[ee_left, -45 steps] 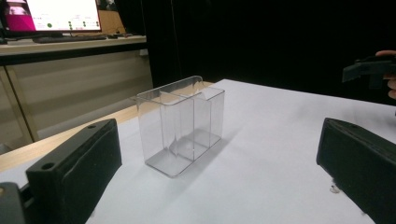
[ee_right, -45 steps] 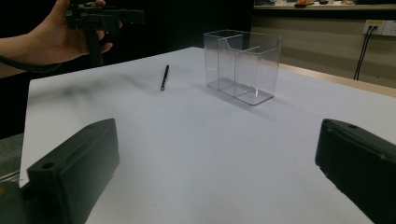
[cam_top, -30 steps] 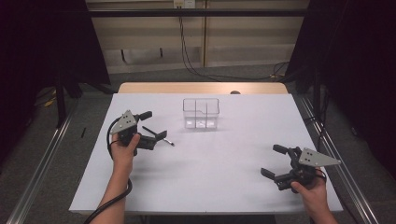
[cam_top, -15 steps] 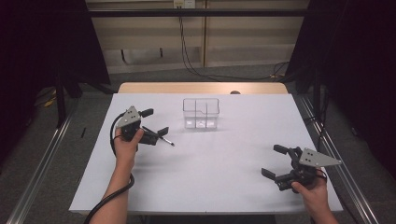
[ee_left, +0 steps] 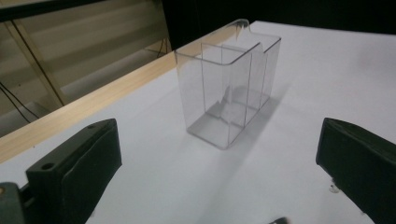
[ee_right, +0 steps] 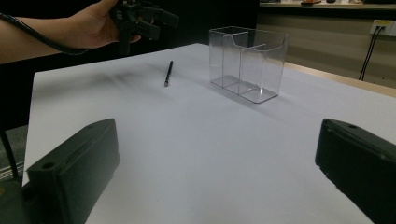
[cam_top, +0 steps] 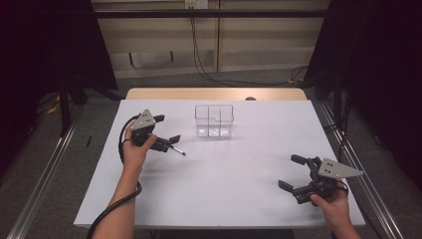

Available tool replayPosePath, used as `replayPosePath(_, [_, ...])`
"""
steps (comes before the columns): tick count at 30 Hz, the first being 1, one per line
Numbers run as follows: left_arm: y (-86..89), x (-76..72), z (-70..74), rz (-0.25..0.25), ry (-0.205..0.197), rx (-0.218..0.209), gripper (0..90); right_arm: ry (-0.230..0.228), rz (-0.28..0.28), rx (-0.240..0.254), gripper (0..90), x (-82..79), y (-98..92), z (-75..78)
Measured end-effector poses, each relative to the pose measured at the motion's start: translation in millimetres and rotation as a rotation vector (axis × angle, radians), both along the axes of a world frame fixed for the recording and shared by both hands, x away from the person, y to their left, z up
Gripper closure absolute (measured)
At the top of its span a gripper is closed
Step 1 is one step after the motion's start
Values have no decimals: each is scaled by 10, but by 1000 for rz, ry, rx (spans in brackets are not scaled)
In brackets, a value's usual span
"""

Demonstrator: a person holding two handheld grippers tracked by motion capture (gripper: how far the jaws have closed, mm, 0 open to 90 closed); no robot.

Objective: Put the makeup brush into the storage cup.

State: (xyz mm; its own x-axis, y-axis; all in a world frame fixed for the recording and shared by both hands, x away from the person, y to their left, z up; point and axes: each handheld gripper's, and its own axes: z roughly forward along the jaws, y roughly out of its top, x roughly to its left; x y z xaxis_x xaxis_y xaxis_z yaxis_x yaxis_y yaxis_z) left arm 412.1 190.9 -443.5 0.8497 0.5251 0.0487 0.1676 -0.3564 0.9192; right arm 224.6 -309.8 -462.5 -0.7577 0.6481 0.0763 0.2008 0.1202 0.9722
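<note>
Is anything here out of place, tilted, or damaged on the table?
Nothing stands out. The clear organizer stands upright with no visible damage, the pen lies flat on the white table, and both the left gripper and right gripper are open.

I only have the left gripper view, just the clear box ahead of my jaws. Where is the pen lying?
Observer: The pen lies flat on the white table, just right of the left gripper, not gripped.
Operator: Is the clear box empty?
Observer: The right gripper view shows the clear divided box with nothing visible in its compartments.
Operator: And my other hand?
Observer: The right gripper sits near the table's front right corner, jaws wide open, holding nothing.
</note>
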Motion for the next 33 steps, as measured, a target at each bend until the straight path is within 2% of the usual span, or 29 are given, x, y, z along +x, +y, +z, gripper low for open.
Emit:
replayPosePath(3, [-26, 30, 13, -11, 12, 53, 0, 1, 2, -2, 0, 2, 3, -1])
replayPosePath(10, [-72, 94, 51, -29, 44, 124, 0, 3, 4, -5, 0, 4, 5, -4])
replayPosePath(11, [-83, 97, 48, -26, 63, 121, 0, 3, 4, -5, 0, 4, 5, -4])
replayPosePath(13, [-85, 119, 53, -28, 69, 154, 0, 3, 4, -5, 0, 3, 4, -5])
replayPosePath(14, [-89, 126, 50, -32, 87, 158, 0, 4, 5, -6, 0, 2, 4, -5])
replayPosePath(18, [-104, 155, 50, -36, 110, 209, 0, 4, 6, -7, 0, 2, 2, -6])
replayPosePath(21, [-120, 181, 48, -38, 144, 249, 0, 4, 7, -7, 0, 3, 2, -8])
replayPosePath(29, [-179, 262, 20, -70, 211, 395, 0, 6, 10, -12, 0, 7, 6, -7])
replayPosePath(31, [-188, 272, 13, -66, 223, 386, 0, 6, 11, -12, 0, 6, 5, -7])
replayPosePath(33, [-184, 296, 25, -81, 229, 425, 0, 6, 10, -10, 0, 5, 4, -9])
